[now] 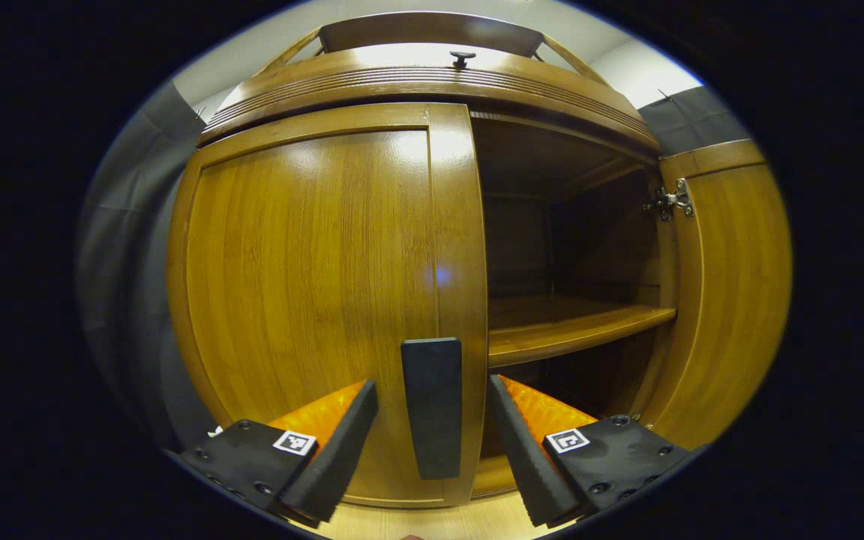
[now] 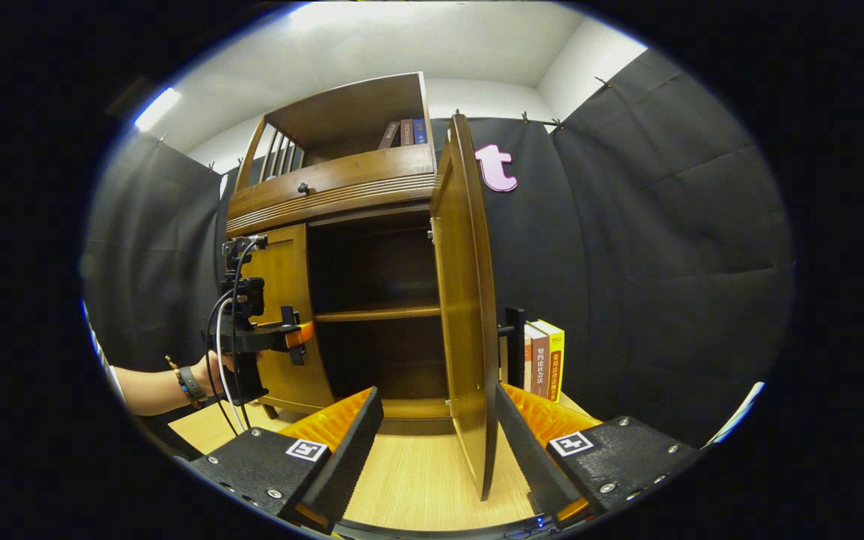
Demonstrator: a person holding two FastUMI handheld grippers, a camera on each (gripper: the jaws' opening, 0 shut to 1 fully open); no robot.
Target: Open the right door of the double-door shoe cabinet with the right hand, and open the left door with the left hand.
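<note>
The wooden shoe cabinet (image 1: 432,82) is close in front in the left gripper view. Its left door (image 1: 304,285) is closed, and the door's black vertical handle (image 1: 432,405) stands between the spread fingers of my left gripper (image 1: 432,457), which is open and not pressing on it. The right door (image 1: 732,300) is swung wide open. In the right gripper view that right door (image 2: 469,315) stands edge-on between the fingers of my right gripper (image 2: 436,442), which is open; the door's handle (image 2: 513,345) is on its far side. A hand holds the left gripper (image 2: 293,335) at the left door (image 2: 286,300).
Inside the open half is a bare wooden shelf (image 1: 574,330). A drawer with a small knob (image 1: 462,57) sits above the doors. Several books (image 2: 546,360) stand on the wood floor (image 2: 417,480) to the right of the cabinet. Black cloth walls surround the booth.
</note>
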